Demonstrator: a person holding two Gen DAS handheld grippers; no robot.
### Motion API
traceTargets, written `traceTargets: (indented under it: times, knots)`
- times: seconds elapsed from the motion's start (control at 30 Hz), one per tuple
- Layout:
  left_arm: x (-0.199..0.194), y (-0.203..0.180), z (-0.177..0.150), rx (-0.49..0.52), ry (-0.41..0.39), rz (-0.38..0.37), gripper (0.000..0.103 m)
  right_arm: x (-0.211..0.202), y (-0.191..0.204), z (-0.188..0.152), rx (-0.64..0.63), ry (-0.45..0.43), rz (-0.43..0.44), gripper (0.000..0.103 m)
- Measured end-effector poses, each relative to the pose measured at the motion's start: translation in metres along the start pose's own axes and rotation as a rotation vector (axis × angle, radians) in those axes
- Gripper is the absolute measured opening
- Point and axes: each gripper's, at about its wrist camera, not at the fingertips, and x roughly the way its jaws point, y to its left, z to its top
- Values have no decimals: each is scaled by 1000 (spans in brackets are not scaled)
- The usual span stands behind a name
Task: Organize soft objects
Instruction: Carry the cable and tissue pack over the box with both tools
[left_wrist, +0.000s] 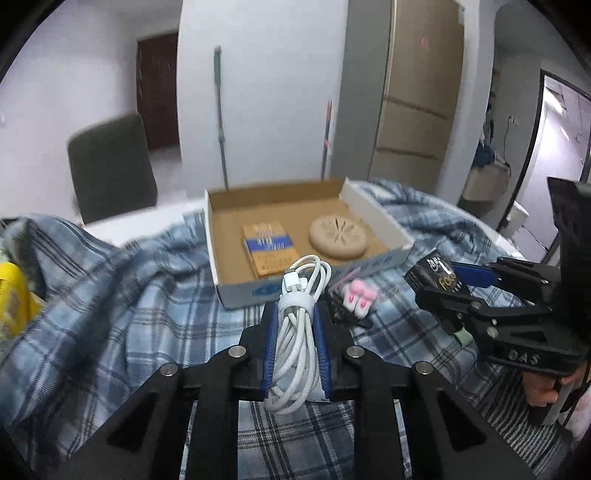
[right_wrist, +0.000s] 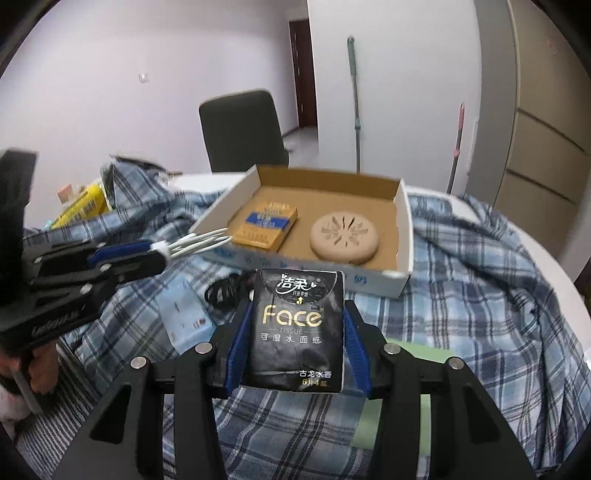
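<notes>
**Both grippers loaded, short of the cardboard tray**

The coiled white cable (left_wrist: 297, 332), bound by a white strap, sits between the blue pads of the left gripper (left_wrist: 295, 314); the jaws are clamped on it, and its upper loop stands clear of the fingertips, just short of the near wall of the cardboard tray (left_wrist: 236, 295). In the right wrist view the same cable (right_wrist: 195, 245) projects from the left gripper (right_wrist: 147, 254) and reaches the tray's near-left corner.

The black tissue pack (right_wrist: 299, 328), printed "Face", is gripped upright by its two sides in the jaws of the right gripper (right_wrist: 295, 314), above the checked cloth and just before the tray's near wall. In the left wrist view the right gripper (left_wrist: 454, 280) holds the pack (left_wrist: 439, 277) off the tray's near-right corner.

Inside the tray (right_wrist: 404, 221): an orange and blue packet (right_wrist: 266, 225) on the left, a round tan disc (right_wrist: 344, 239) with slits on the right, well apart.

A blue checked cloth (left_wrist: 110, 288) covers the white table (right_wrist: 546, 258) under the tray. On it, near the tray's front wall, lie small pink and white items (left_wrist: 358, 301) and a dark coil (right_wrist: 221, 293). A yellow package (right_wrist: 83, 206) lies at the table's far-left edge. A dark chair (right_wrist: 242, 129) stands behind the table.
</notes>
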Motion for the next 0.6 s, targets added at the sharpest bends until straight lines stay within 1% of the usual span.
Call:
traceTargets:
  times: [0.07, 0.13, 0.2, 0.37, 0.47, 0.53, 0.6]
  knots:
    - [-14, -6, -6, 20, -68, 25, 21, -6, 1, 1, -3, -37, -9, 46]
    - [-26, -12, -10, 42, -127, 27, 21, -10, 2, 3, -9, -61, -9, 46]
    - [-36, -16, -11, 54, -164, 34, 21, -12, 4, 4, -19, -73, 4, 46]
    - [-54, -19, -5, 34, -208, 49, 21, -18, 8, 6, -26, -101, 6, 46]
    - [-65, -21, 0, 40, -247, 85, 21, -22, 7, 7, -18, -116, 2, 46]
    - [-68, -23, 6, 39, -248, 98, 21, -24, 6, 9, -13, -123, 2, 46]
    - [-71, -21, 13, 17, -254, 99, 21, -27, 6, 11, -17, -133, -3, 46]
